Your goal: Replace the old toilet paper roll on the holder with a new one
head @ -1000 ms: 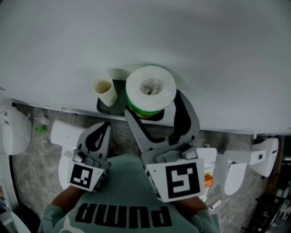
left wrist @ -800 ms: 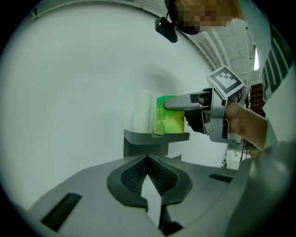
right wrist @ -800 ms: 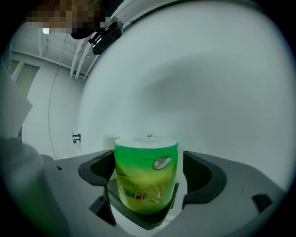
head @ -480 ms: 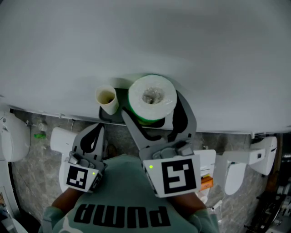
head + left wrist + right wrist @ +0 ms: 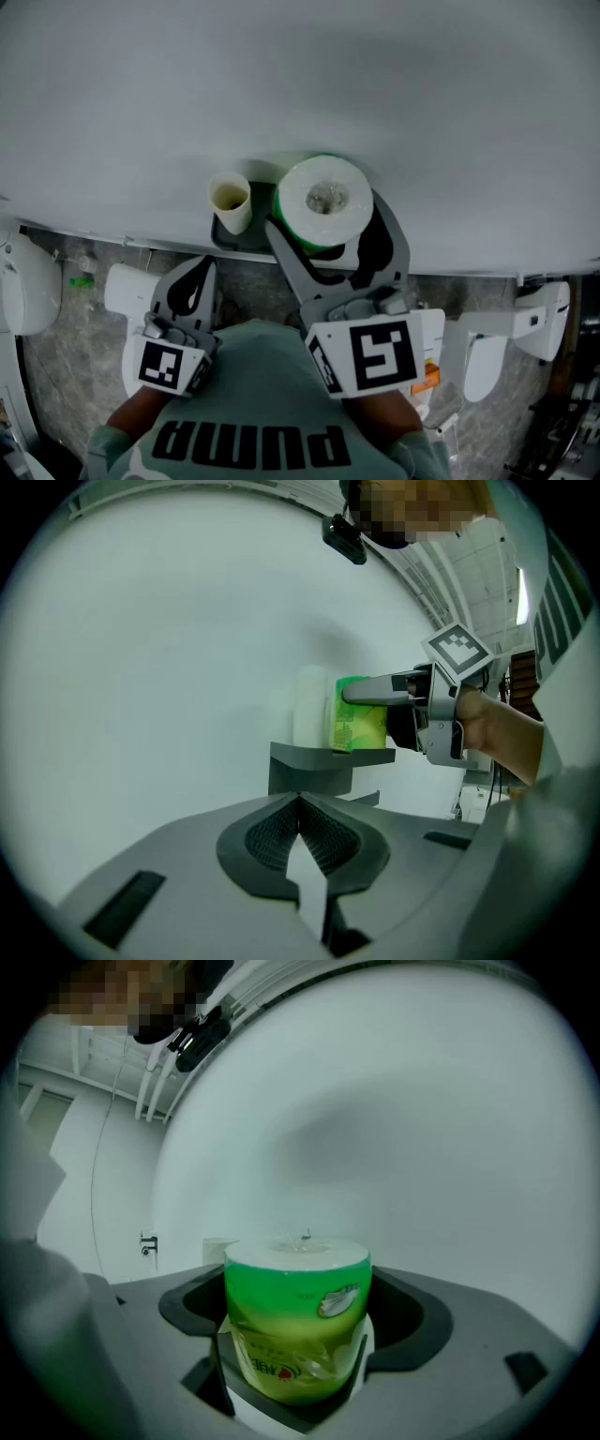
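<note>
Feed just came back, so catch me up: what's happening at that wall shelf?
The person's right gripper has its jaws around the green-wrapped toilet paper roll, which stands upright on the grey wall shelf. Those jaws have just been opening and seem clear of the roll's sides. An empty cardboard core stands beside it on the shelf. The left gripper is shut, empty, and held back from the shelf.

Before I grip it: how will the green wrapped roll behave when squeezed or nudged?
The roll looks soft and light, so it likely squashes under a firm grip. Its glossy wrap may be slippery. Standing on end on the shelf, it probably won't roll but could tip.
</note>
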### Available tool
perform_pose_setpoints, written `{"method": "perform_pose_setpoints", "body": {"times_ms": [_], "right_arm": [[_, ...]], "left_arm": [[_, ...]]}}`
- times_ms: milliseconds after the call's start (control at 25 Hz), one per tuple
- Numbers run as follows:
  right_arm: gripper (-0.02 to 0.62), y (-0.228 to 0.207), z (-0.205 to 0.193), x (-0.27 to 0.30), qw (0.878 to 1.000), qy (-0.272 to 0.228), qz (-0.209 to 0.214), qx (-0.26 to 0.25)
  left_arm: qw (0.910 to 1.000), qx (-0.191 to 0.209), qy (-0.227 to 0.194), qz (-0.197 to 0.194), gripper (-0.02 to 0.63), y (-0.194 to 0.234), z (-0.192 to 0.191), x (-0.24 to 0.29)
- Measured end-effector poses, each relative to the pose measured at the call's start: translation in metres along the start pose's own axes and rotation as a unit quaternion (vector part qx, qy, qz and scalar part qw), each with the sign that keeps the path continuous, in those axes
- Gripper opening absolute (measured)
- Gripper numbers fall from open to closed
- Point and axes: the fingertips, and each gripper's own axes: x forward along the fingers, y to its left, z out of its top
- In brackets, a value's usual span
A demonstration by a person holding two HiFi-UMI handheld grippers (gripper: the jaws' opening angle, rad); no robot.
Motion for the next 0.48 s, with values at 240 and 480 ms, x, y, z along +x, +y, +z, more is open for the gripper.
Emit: {"method": "perform_pose_setpoints", "body": {"times_ms": [240, 480], "right_arm": [[0.446, -0.004, 0.013, -0.013, 0.999, -0.03, -0.005, 0.016], [0.446, -0.017, 0.025, -0.038, 0.997, -0.06, -0.014, 0.044]], "left_arm": [[1.0, -0.002, -0.002, -0.001, 0.003, -0.007, 0.0, -0.007], [0.9999, 0.003, -0.004, -0.016, 0.003, -0.025, 0.001, -0.006]]}}
